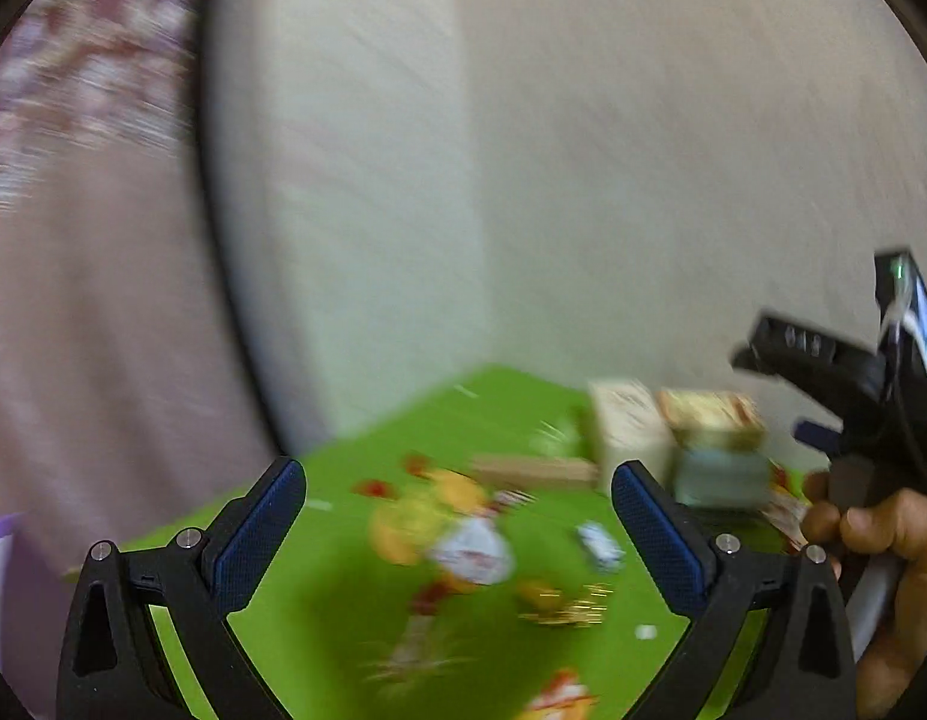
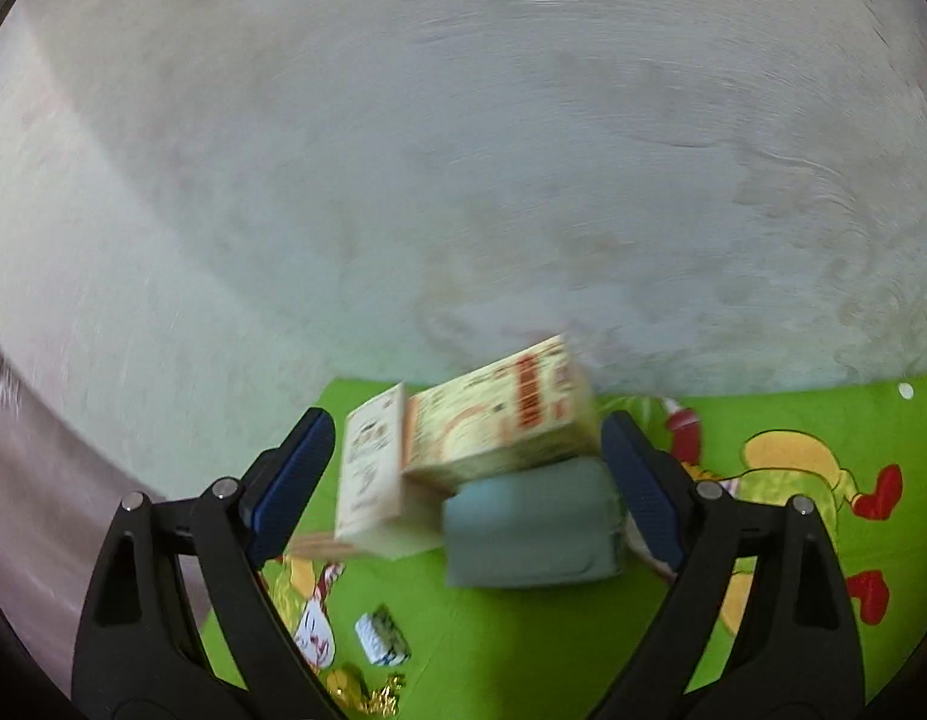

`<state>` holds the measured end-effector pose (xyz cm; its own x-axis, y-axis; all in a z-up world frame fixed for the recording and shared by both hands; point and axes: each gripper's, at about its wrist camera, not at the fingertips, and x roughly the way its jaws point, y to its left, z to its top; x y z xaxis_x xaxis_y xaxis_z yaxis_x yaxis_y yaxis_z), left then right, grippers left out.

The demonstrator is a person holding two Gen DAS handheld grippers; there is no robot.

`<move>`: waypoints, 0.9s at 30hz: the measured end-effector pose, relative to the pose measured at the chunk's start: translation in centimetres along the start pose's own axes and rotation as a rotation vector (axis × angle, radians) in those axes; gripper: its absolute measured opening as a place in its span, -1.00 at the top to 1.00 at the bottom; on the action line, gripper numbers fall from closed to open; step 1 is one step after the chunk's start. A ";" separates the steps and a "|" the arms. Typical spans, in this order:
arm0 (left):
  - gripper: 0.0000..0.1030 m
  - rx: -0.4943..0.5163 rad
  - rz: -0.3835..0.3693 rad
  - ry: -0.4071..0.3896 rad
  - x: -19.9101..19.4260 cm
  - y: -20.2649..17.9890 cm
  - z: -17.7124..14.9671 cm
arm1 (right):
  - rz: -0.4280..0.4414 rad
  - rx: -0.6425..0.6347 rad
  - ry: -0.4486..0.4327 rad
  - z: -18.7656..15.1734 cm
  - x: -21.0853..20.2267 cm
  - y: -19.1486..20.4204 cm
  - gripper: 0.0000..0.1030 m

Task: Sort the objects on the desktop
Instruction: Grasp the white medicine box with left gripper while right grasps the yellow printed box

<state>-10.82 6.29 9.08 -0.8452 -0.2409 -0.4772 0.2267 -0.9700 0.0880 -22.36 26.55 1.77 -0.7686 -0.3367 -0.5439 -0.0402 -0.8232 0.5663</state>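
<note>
My left gripper [image 1: 457, 516] has its jaws spread wide with nothing between them, hanging above the bright green tabletop [image 1: 343, 600] printed with cartoon figures; everything here is smeared by blur. My right gripper [image 2: 466, 468] also has its jaws spread, and they frame the things without touching them. The landmark is the pale grey-blue rectangular block [image 2: 532, 531], which lies flat on the green cloth between my right jaws. A cream carton with red lettering [image 2: 499, 426] rests tilted on top of that block, its left end lower. Just left of the block, touching the carton, a white box with dark line drawings [image 2: 370, 468] stands upright. In front of the block, toward me and to the left, lies a small white-and-blue wrapped packet [image 2: 382, 639], and farther toward me, a crumpled gold foil piece [image 2: 367, 690]. In the left view, a hand [image 1: 883, 546] grips the handle of my right gripper, right of the block [image 1: 724, 477].
</note>
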 end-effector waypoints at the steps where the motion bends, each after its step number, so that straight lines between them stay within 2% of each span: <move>1: -0.99 0.014 -0.051 0.042 1.5 -0.9 0.2 | -0.008 0.006 0.000 0.2 0.1 -0.2 -0.77; 4: -0.99 0.067 -0.139 0.143 4.9 -3.5 0.5 | -0.030 0.000 0.015 0.8 0.8 -0.6 -0.77; 8: -0.99 0.140 -0.206 0.226 8.0 -6.5 1.1 | -0.050 0.010 0.010 1.3 1.0 -0.8 -0.77; 14: -0.99 0.116 -0.260 0.269 11.1 -7.7 2.4 | -0.093 0.010 0.012 1.7 1.2 -0.8 -0.77; 19: -0.88 0.118 -0.284 0.303 12.6 -8.5 3.1 | -0.112 0.025 0.005 2.3 1.2 -0.9 -0.77; 25: -0.50 0.103 -0.311 0.360 14.9 -9.2 3.0 | -0.148 0.001 0.019 2.1 1.4 -0.5 -0.77; 26: -0.24 0.093 -0.316 0.364 15.1 -9.1 3.1 | -0.152 0.001 0.023 2.1 1.5 -0.5 -0.77; 27: -0.08 0.090 -0.304 0.373 15.2 -9.1 3.2 | -0.155 -0.001 0.026 2.0 1.5 -0.4 -0.77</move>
<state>-27.29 11.30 3.81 -0.6316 0.0665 -0.7724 -0.0605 -0.9975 -0.0364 -24.73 27.30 1.99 -0.7366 -0.2172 -0.6405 -0.1562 -0.8668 0.4736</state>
